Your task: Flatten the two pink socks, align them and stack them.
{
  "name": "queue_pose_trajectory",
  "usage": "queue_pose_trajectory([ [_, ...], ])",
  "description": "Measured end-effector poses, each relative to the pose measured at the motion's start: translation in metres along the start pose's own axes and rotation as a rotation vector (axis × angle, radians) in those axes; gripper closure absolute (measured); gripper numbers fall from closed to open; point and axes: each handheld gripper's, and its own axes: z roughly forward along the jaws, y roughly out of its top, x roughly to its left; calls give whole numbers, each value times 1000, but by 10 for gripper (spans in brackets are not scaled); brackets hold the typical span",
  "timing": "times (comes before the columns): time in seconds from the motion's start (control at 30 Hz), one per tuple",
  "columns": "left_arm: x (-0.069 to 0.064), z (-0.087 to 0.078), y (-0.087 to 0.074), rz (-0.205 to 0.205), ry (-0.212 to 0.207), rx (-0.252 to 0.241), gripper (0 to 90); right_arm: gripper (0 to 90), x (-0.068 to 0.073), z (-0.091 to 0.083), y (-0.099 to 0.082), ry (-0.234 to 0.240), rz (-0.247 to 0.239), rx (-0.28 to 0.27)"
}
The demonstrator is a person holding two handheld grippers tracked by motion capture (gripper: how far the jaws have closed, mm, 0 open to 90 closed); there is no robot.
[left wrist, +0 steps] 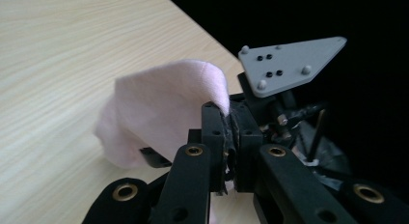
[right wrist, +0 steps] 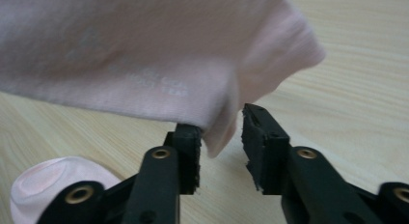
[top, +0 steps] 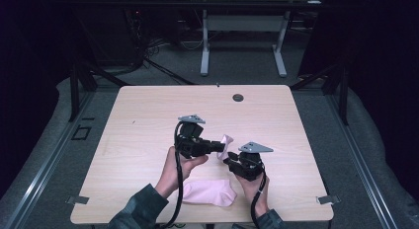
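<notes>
Pink sock clamped in left gripper; corner hangs between right gripper fingers.

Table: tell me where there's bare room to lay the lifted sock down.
Bare: the table's left half and far strip near the hole. Crowded: the near middle, with both grippers, the lifted sock and the second sock.

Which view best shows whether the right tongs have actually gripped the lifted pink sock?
The right gripper view: the lifted pink sock hangs into the gap of the right tongs, with space beside it, so no firm pinch is seen. The high view shows both tongs at the sock, small. The left gripper view shows the left tongs clamping it.
</notes>
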Motion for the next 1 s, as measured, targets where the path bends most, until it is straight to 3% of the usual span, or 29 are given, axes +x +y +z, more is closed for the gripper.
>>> queue_pose_trajectory([
  [0.07, 2, -5, -4, -22, -15, -17, 870, 835, 3, -2, 1, 7, -20, -3],
  [0.1, 2, -5, -4, -22, -15, -17, 869, 835, 3, -2, 1, 7, -20, -3],
  [0.13, 3, -12, -10, -43, -26, -34, 870, 877, 6, -12, 0, 7, -35, -15],
  [0.23, 6, -21, -23, -69, -32, -44, 869, 882, 13, -34, 0, -13, -89, 8],
  [0.33, 10, -25, -46, -108, -32, -27, 869, 883, 26, -53, -4, -35, -164, 82],
  [0.37, 10, -25, -46, -108, -32, -27, 869, 883, 26, -53, -4, -35, -164, 82],
  [0.4, 12, -25, -54, -115, -19, -14, 869, 883, 39, -63, -8, -56, -228, 155],
  [0.43, 15, -24, -63, -126, -10, 2, 869, 883, 39, -63, -8, -56, -228, 155],
  [0.47, 23, -22, -81, -153, 14, 35, 869, 882, 51, -65, -14, -47, -281, 230],
  [0.5, 23, -22, -81, -153, 14, 35, 869, 882, 51, -65, -14, -47, -281, 230],
  [0.53, 31, -21, -93, -188, 16, 50, 869, 882, 55, -64, -15, -37, -294, 259],
  [0.6, 48, -19, -115, -244, 38, 89, 868, 881, 66, -53, -22, -10, -340, 357],
  [0.63, 48, -19, -115, -244, 38, 89, 868, 881, 66, -53, -22, -10, -340, 357],
  [0.77, 65, -18, -140, -311, 46, 118, 868, 858, 72, -40, -25, 0, -368, 402],
  [0.8, 69, -18, -148, -324, 51, 120, 867, 776, 71, -32, -29, -7, -375, 417],
  [0.9, 73, -19, -155, -333, 48, 115, 867, 721, 65, -20, -41, -32, -367, 435],
  [1.0, 74, -19, -157, -332, 45, 113, 867, 759, 62, -19, -45, -22, -367, 410],
])
